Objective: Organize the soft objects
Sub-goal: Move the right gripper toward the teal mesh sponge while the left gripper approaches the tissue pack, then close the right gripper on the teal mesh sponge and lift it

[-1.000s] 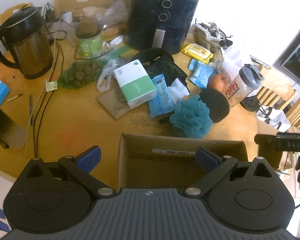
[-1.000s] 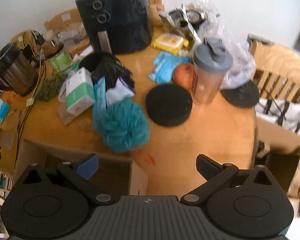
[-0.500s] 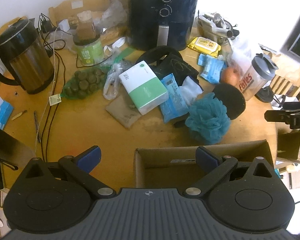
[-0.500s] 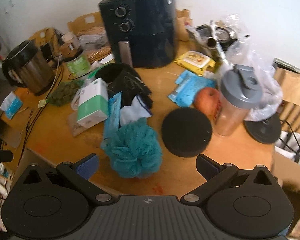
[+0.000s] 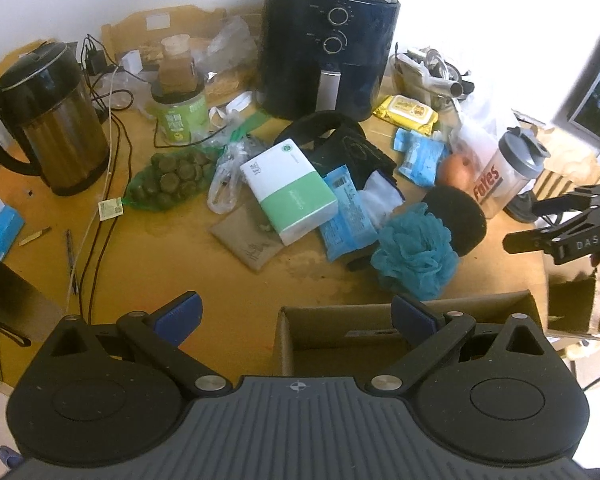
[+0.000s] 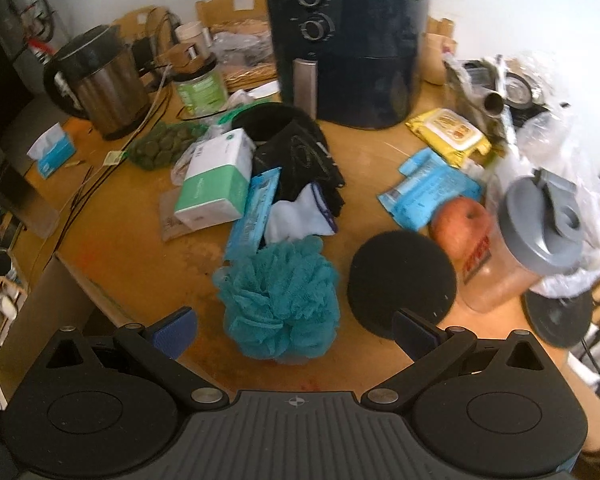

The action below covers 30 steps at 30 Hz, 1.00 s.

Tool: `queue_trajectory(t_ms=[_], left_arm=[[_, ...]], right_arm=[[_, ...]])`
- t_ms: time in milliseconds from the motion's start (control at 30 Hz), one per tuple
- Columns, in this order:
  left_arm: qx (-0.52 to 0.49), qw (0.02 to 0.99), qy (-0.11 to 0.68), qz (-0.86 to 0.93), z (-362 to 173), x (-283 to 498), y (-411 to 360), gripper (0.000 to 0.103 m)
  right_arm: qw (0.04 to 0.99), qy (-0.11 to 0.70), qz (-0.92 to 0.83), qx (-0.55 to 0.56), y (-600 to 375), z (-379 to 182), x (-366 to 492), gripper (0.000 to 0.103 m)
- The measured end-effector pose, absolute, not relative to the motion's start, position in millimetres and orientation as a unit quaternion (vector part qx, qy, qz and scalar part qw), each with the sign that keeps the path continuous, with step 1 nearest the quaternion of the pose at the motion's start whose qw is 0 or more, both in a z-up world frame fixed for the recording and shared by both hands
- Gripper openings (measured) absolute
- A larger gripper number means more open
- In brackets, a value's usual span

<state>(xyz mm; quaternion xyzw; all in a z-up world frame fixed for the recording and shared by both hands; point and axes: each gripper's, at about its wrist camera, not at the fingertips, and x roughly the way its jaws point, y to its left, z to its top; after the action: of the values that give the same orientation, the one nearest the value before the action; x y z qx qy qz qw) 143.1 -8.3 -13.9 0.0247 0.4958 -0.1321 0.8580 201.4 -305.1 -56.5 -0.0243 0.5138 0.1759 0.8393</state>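
A teal bath pouf [image 6: 278, 302] [image 5: 416, 254] lies on the wooden table beside a round black sponge [image 6: 402, 282] [image 5: 456, 220]. A white cloth [image 6: 298, 216] and black fabric [image 6: 300, 160] lie behind them. My right gripper [image 6: 294, 330] is open and empty, just in front of the pouf. My left gripper [image 5: 296, 316] is open and empty, above the near edge of an open cardboard box [image 5: 404, 330]. The right gripper also shows at the right edge of the left wrist view [image 5: 564, 216].
A black air fryer [image 5: 328, 40], a kettle [image 5: 48, 120], a green-white tissue pack [image 5: 288, 190], blue packets [image 5: 346, 212], an apple [image 6: 460, 220], a shaker bottle [image 6: 528, 240], a jar [image 5: 178, 108] and cables [image 5: 96, 208] crowd the table.
The right gripper has moved forward towards the pouf and sponge. The left gripper has drawn back and to the left, so the box now sits lower right in its view.
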Motion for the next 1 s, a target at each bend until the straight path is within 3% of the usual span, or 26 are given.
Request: queue_trajectory(t_ms=[467,1000], left_arm=[[-0.001,0.855,0.505,-0.117,-16.6,133.0,3.5,0.103],[-0.017,0.854,0.512,-0.093,-20.0,120.5,20.9,0.103]], right_arm=[[0.792,0.543,0.273,-0.054,-273.3,-118.0,247.3,0.103],[0.752,0.596,0.257,-0.114,-246.4,-186.0,283.3,0.098]])
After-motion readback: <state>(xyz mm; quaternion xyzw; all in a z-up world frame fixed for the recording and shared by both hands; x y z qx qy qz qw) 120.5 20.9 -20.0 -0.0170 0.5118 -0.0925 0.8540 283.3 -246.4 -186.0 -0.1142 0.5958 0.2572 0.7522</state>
